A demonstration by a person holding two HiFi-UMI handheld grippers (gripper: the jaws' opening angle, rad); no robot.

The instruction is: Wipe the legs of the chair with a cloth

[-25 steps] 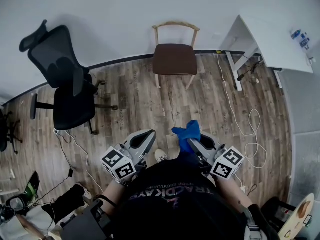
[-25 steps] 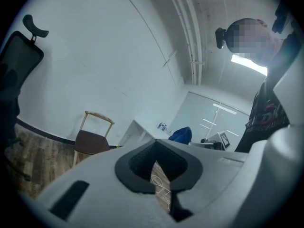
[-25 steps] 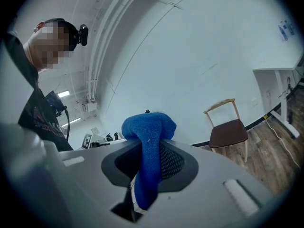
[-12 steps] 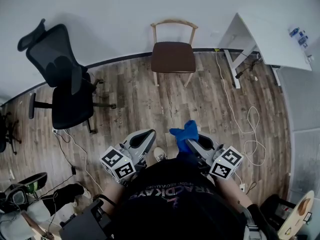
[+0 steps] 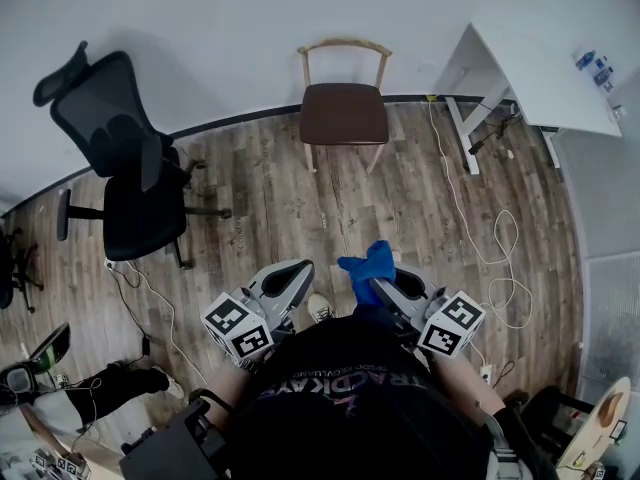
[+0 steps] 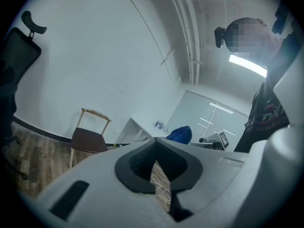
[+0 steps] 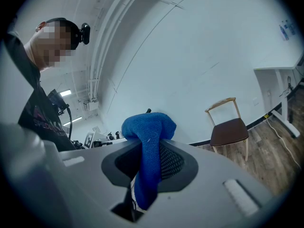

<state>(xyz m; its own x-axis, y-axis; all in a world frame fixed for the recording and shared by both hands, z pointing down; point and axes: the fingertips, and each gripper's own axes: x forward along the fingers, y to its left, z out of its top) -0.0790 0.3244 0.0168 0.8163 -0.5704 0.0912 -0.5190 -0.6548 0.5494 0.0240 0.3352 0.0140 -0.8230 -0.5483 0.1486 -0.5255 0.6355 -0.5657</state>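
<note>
As both grippers are held low in front of the person's black shirt (image 5: 350, 408), the right gripper (image 5: 383, 286) is clamped on a blue cloth (image 5: 368, 264), which bunches up above its jaws. Just to its left, the left gripper (image 5: 293, 276) carries nothing, its jaws drawn together to a narrow slit. White cables (image 5: 480, 238) trail across the wood floor (image 5: 260, 198) to the right. Well beyond, a wooden chair (image 5: 345, 113) with a brown seat stands on its pale legs against the far wall, between a black office chair (image 5: 130, 168) at far left and a white counter (image 5: 540, 78) at far right.
</note>
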